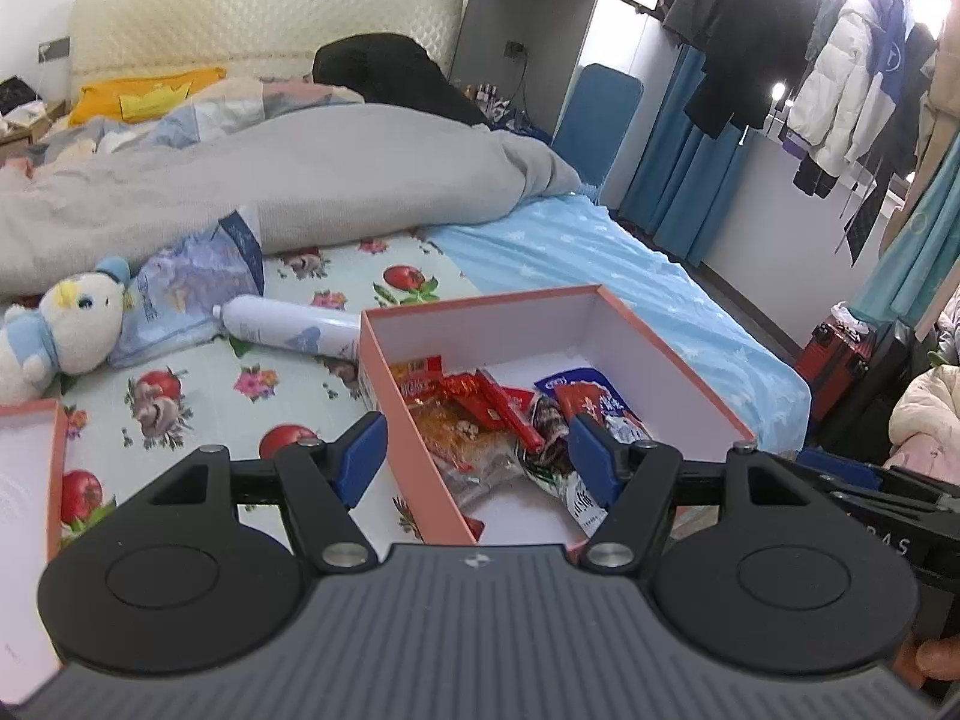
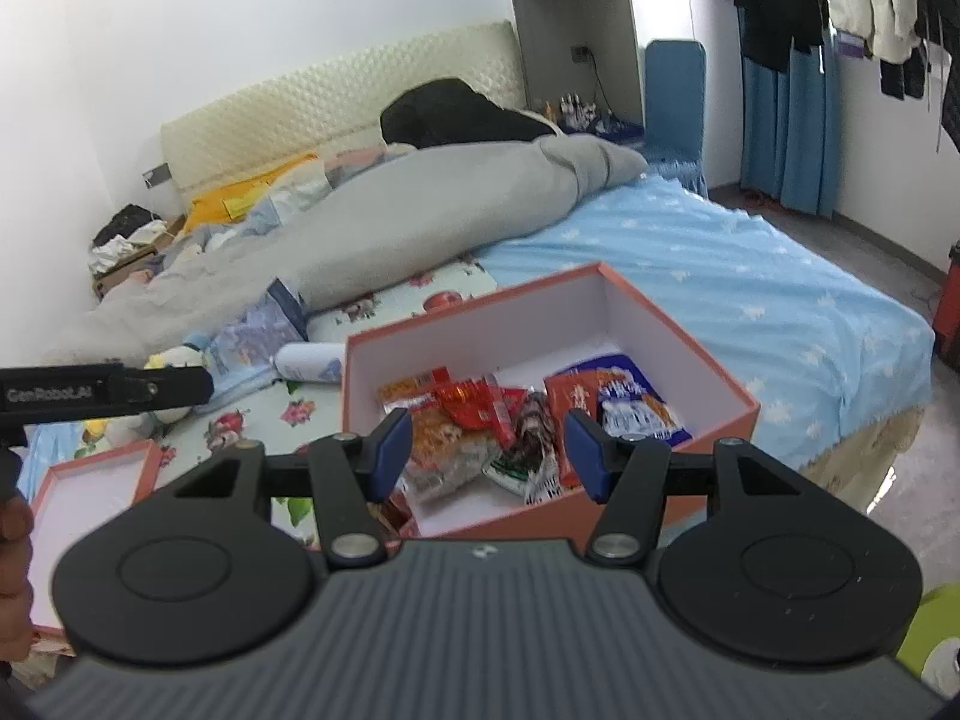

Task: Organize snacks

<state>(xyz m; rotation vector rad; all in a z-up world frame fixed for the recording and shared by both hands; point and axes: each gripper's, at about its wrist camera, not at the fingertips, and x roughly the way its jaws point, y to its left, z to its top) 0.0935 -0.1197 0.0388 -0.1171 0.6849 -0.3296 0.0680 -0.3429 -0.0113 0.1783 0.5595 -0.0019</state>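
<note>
Snack packets [image 2: 510,432] already fill the pink box [image 1: 678,354], its lid [image 2: 90,492] lying off beside it, while both the left gripper [image 1: 477,459] and right gripper [image 2: 487,450] hold their fingers apart, empty.

My box [image 1: 672,354], salmon-pink outside and white inside, sits open on the bed with one corner turned toward me, its far half bare. The snacks [image 1: 480,420] lie heaped in its near half: red and orange packets on the left, a dark brown wrapper in the middle, a blue and red bag [image 1: 591,396] flat on the right. The matching lid [image 2: 96,492] lies upturned on the floral sheet, near and to the left, apart from the box
</note>
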